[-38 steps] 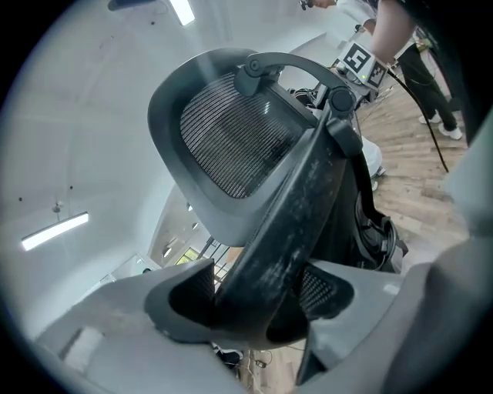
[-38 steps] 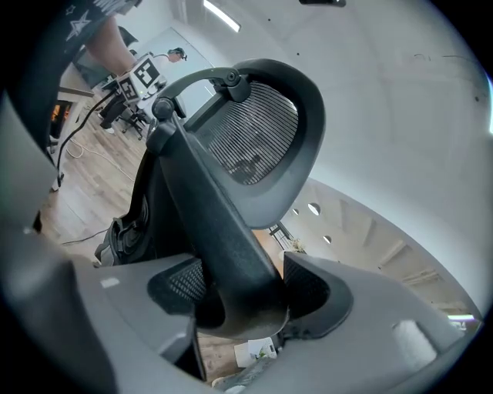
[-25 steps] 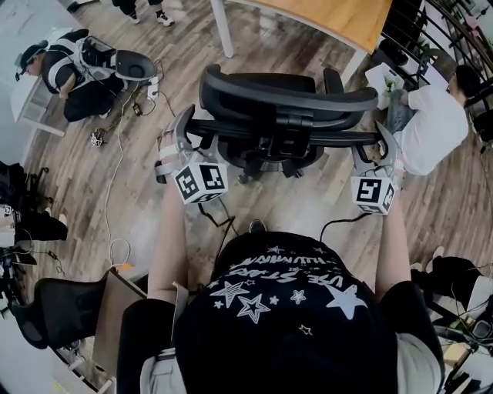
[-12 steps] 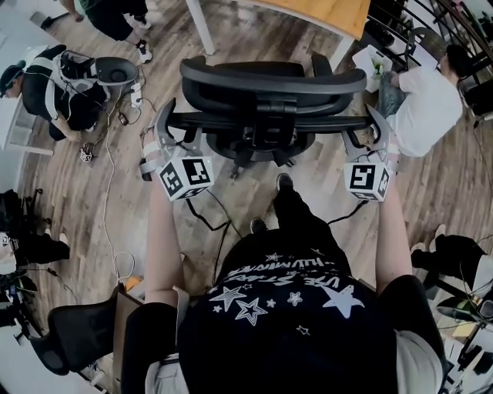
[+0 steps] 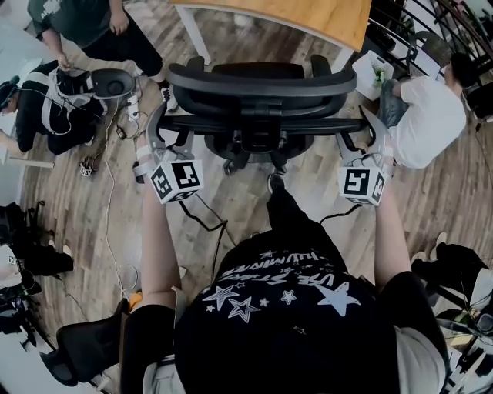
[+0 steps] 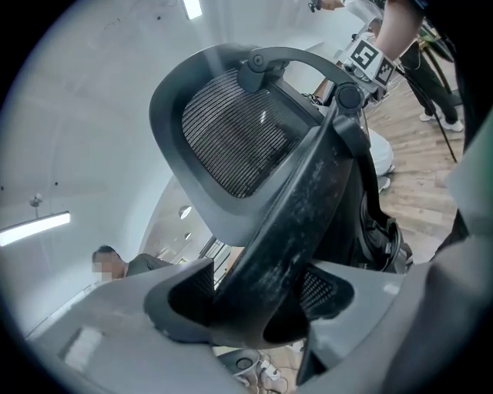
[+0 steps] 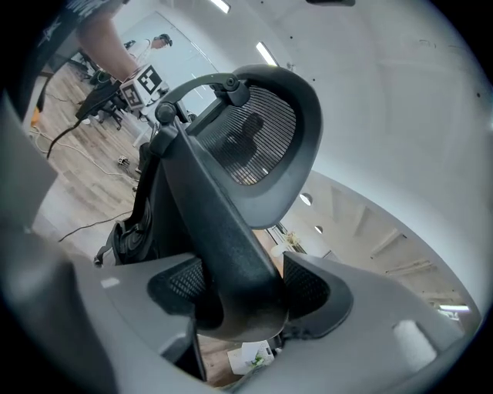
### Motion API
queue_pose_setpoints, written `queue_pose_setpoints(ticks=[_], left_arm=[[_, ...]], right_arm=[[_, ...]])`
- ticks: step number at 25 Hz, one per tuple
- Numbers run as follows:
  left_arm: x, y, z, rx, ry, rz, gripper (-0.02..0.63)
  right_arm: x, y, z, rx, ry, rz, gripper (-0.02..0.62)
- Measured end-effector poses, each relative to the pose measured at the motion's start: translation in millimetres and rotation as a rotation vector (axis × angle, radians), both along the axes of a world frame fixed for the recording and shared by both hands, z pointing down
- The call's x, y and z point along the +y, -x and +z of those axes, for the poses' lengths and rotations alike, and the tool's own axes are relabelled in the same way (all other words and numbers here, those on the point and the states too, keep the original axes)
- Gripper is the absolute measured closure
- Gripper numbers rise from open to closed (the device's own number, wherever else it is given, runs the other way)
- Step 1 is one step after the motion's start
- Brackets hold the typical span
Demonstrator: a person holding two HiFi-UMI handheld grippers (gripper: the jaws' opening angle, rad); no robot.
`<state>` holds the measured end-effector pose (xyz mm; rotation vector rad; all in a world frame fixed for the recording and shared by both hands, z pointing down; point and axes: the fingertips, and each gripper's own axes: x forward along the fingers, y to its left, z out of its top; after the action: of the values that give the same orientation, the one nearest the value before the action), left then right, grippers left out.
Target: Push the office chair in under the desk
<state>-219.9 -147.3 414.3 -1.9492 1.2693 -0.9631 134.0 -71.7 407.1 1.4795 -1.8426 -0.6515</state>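
The black office chair (image 5: pixel 262 81) stands with its back to me, just short of the wooden desk (image 5: pixel 308 19) at the top of the head view. My left gripper (image 5: pixel 158 127) is shut on the left end of the chair's back frame (image 6: pixel 300 223). At the frame's right end my right gripper (image 5: pixel 371 129) is shut on the same bar (image 7: pixel 223 238). In the left gripper view the pads of the left gripper (image 6: pixel 258 300) press the bar under the mesh headrest (image 6: pixel 231 138). The right gripper (image 7: pixel 243 296) clamps it likewise, below the headrest (image 7: pixel 258 146).
Two people crouch on the floor at the left (image 5: pixel 54 85), with cables (image 5: pixel 108 192) trailing beside them. A person in white (image 5: pixel 427 115) sits at the right. A white desk leg (image 5: pixel 191 35) stands left of the chair. Another black chair (image 5: pixel 85 350) lies at the lower left.
The chair has rolled forward toward the desk with both grippers still clamped on its back frame. The person holding them has stepped forward behind it.
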Motion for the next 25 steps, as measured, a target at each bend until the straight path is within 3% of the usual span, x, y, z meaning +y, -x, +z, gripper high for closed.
queue_pose_setpoints(ticks=[12,21,25], left_arm=[[-74.2,-37.6,-8.3,-0.009,-0.015,0.029,0.284],[-148.6,-76.3,-5.0,-0.006,0.006,-0.010,0.285],[-189.0,-78.5,-4.3,0.007,0.035,-0.037,0.284]], right_arm=[[-77.5,-38.4,-8.0,-0.005,-0.007,0.008,0.305],[-156.1,-78.9,-5.3,-0.022,0.000,0.020,0.302],[-188.4,-79.8,-7.3,-0.024,-0.019,0.005,0.302]])
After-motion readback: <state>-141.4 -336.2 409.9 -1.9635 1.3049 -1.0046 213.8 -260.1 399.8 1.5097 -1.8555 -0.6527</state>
